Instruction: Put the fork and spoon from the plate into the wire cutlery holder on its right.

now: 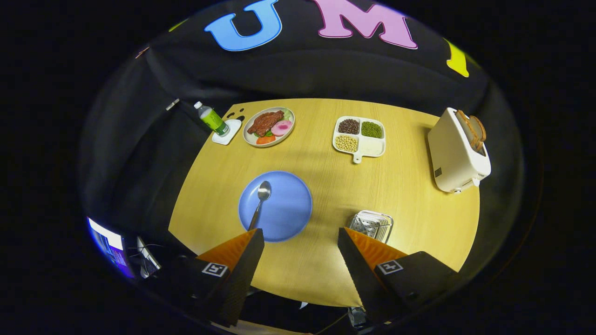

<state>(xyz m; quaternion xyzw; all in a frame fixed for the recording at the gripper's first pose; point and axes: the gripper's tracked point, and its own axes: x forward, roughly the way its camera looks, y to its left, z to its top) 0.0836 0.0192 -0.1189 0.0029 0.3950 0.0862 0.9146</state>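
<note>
Spoon (260, 203) is seen lying on the blue plate (285, 209), its bowl toward the middle and its handle reaching back to the left finger of the hand-held gripper (301, 235). The gripper is held released above the table (326, 186), fingers spread wide with nothing between them. The wire cutlery holder (372, 224) is seen to the right of the plate, just ahead of the right finger. Farther off, a food plate (269, 126), a divided dish (359, 135), a bottle (211, 119) and a toaster (456, 153) are placed.
</note>
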